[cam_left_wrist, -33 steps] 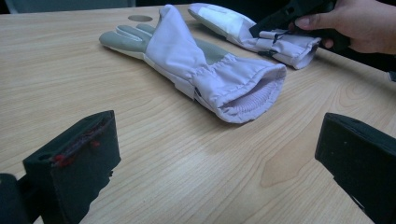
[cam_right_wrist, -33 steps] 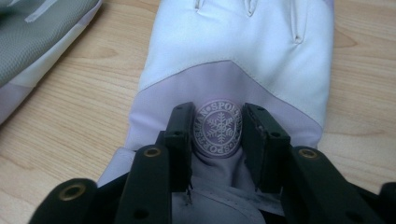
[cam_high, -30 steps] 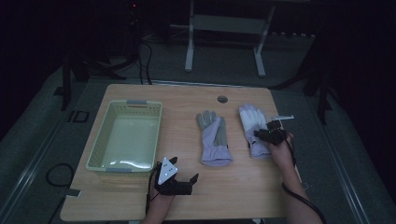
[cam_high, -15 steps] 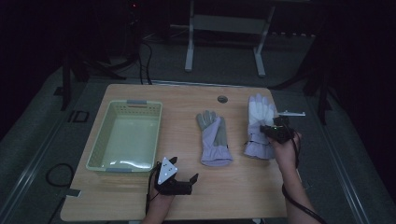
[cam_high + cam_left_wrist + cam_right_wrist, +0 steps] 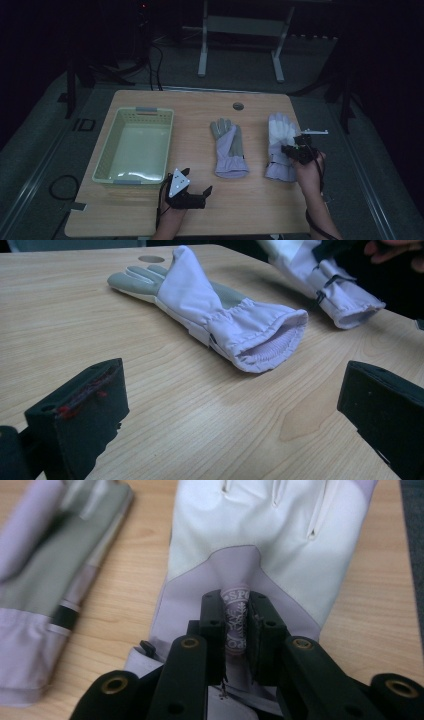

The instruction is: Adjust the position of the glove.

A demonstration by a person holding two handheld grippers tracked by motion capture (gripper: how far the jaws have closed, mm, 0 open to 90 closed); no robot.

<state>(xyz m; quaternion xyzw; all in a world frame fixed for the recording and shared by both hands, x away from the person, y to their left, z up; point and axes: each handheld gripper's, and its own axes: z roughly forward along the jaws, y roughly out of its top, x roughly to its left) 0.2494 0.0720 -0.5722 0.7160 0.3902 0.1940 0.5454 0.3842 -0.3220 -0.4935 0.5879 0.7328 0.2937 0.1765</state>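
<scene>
Two lilac and white gloves lie on the wooden table (image 5: 250,210). The middle glove (image 5: 227,147) (image 5: 215,310) lies flat, grey palm up, with its cuff toward me. My right gripper (image 5: 287,149) (image 5: 236,630) has just been closing. It is shut on a pinched fold of fabric, printed with a logo, on the back of the right glove (image 5: 280,142) (image 5: 270,535) near the cuff. My left gripper (image 5: 199,192) (image 5: 230,410) rests near the front edge, jaws wide open and nothing between them. It points at the middle glove's cuff from a short distance.
A pale green plastic basket (image 5: 107,155) stands at the table's left with nothing visible inside. A round cable hole (image 5: 238,106) sits near the far edge. Beyond the table are a metal stand (image 5: 240,30) and cables on dark floor. A white bar (image 5: 314,132) shows by my right gripper.
My right gripper has moved a little to the right and up with the right glove's fabric pinched, and the glove shifted with it. My left gripper has stayed put.
</scene>
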